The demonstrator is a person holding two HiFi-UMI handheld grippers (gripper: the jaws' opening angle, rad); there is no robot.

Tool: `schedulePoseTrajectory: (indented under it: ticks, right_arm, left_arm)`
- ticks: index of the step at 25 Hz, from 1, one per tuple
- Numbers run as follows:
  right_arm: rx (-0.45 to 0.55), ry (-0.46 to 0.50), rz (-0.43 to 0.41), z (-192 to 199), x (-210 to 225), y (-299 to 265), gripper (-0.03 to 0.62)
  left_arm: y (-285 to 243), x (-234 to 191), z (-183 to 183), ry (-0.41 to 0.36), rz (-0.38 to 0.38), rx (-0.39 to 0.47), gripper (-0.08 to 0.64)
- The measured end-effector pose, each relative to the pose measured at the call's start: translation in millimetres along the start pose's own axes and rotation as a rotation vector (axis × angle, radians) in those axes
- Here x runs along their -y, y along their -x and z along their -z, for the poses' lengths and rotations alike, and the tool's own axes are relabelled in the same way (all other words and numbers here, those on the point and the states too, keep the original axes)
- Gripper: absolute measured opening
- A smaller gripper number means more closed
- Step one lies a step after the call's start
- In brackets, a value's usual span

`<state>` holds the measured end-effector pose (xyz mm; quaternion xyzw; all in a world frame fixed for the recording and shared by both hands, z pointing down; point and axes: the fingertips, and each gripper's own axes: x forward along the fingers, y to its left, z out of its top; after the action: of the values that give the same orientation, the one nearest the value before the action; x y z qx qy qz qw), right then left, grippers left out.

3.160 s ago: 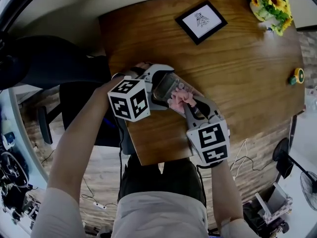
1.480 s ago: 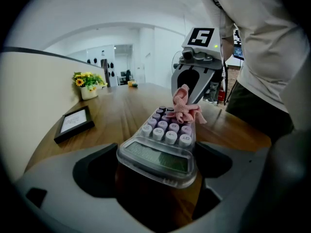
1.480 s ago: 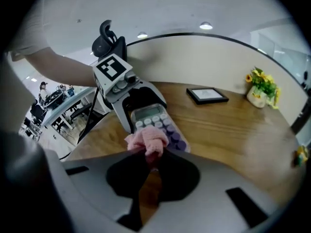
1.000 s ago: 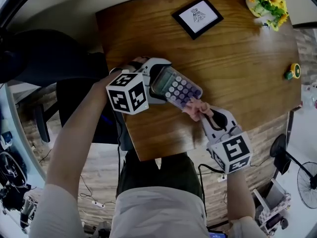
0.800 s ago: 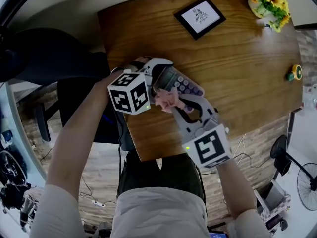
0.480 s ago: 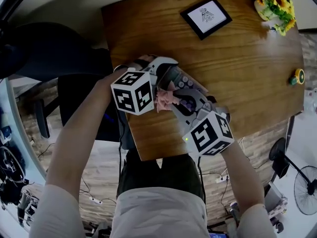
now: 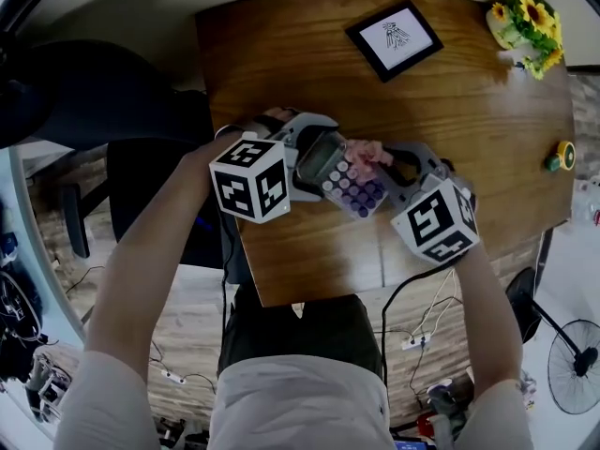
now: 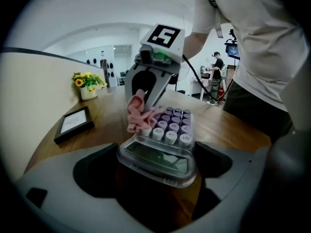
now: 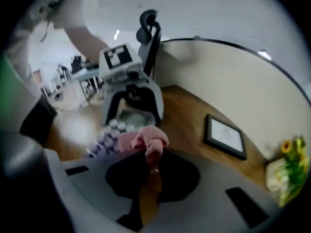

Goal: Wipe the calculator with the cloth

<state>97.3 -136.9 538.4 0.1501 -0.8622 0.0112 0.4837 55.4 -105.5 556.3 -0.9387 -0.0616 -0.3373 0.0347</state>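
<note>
Left tongs [image 7: 305, 157] are closed on the display end of the calculator [image 7: 354, 187], at the near-left of the worktop [image 7: 469, 120]; right tongs [image 7: 382, 157] are pinched tight on the pink cloth [image 7: 366, 150], which touches the far-side keys beside the display; looks like mid-wipe. Next, you'd likely drag the cloth across the remaining keys, with light pressure and the left grip firm.

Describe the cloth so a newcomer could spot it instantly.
On the wooden table, the left gripper holds a calculator. The cloth is the bunched wad at its keys, pinched by the right gripper: the only soft pink thing there.
</note>
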Motion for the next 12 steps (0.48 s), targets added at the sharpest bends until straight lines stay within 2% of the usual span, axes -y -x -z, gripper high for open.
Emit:
schedulePoseTrajectory:
  ticks: [2,3,5,7,10,12]
  right_arm:
    - [-0.088,-0.011,0.08,34,29,2,0.037]
    - [-0.096,-0.071,0.105,46,42,6,0.037]
    - [-0.081,-0.188,0.158,54,61,20,0.037]
    - [-0.031,-0.244,0.192,45,69,35,0.037]
    - [0.122,-0.297,0.159,4,52,46,0.037]
    - [0.216,-0.266,0.078,-29,21,43,0.038]
  left_arm:
    - [0,0,0,0.001,0.0,-0.001,0.488]
    - [0,0,1,0.001,0.0,-0.002,0.488]
    - [0,0,1,0.002,0.002,-0.003,0.488]
    - [0,0,0,0.002,0.0,-0.003,0.488]
    - [0,-1,0,0.005,-0.001,-0.003,0.488]
    - [0,0,1,0.004,0.0,-0.003,0.488]
